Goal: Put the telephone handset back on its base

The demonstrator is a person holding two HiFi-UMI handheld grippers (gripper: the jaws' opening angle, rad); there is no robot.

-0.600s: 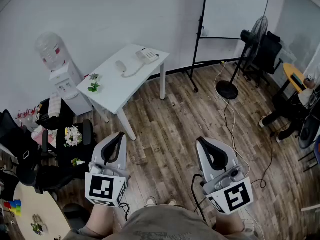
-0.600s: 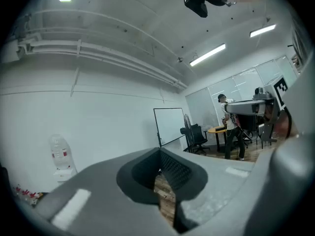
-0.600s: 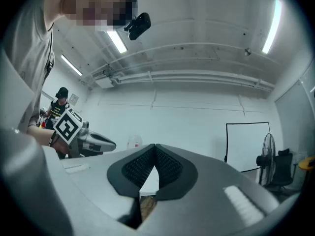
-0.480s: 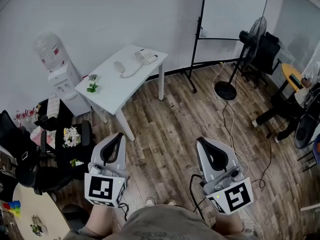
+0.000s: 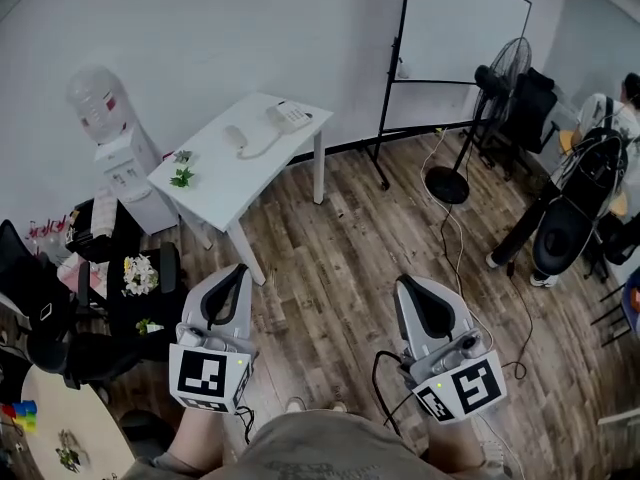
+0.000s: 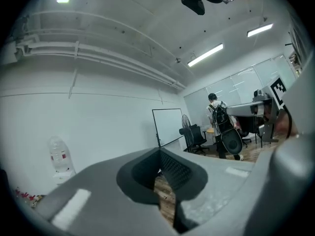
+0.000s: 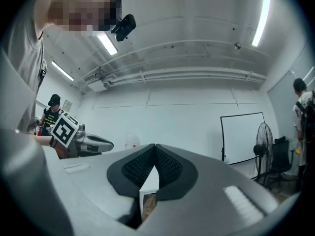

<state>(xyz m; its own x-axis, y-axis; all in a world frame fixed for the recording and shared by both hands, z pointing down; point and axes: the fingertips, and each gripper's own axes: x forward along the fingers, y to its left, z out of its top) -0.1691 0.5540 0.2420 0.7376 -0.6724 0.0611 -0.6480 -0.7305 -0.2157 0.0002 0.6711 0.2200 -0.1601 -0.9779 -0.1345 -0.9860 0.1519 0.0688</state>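
White bench (image 5: 215, 183) stands well ahead of both claws, bearing the handset (image 5: 238, 135) beside its base (image 5: 290, 117); left claw (image 5: 240, 268) and right claw (image 5: 403, 281) are each pressed together, empty.

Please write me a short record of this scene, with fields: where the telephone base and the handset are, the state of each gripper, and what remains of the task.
base: white desk telephone base, at the far end of the white rectangular table
handset: white handset, lying on the table beside the base, not on it
left gripper: jaws together, nothing between them, over the wooden floor, apart from the table
right gripper: jaws together, nothing between them, also apart from the table
task: handset not yet picked up or put back
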